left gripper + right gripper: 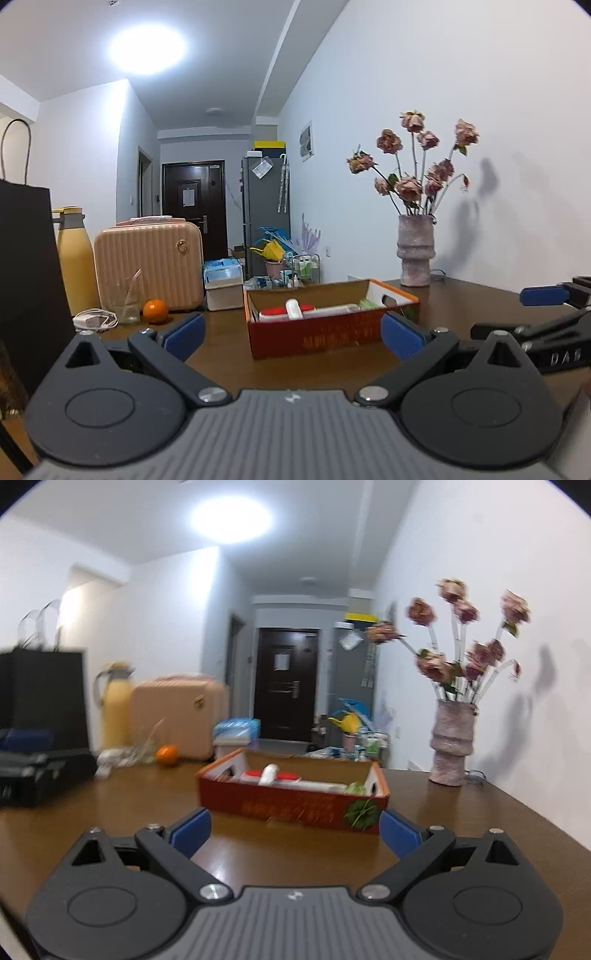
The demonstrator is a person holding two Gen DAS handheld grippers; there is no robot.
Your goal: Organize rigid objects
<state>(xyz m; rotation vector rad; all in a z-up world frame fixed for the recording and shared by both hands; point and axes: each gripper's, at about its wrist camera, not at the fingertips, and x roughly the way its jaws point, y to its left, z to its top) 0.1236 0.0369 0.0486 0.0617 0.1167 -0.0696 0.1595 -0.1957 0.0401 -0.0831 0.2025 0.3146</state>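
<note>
- Left gripper (291, 334) is hovering with jaws spread wide and nothing between them; right gripper (295, 830) is likewise gaping wide and empty.
- Bare wooden table (110, 812) is lying between both grippers and the red cardboard box (291, 805); open surface is running right toward the vase (450, 742) near the wall.
- Box is sitting mid-table, holding a white bottle (293, 308) lying across a red-and-white item (280, 312).
- Left side is crowded: orange (155, 311), glass (123, 299), pink case (147, 266).

left gripper (291, 334), right gripper (295, 830): black linkages, blue pads, silver screws.
</note>
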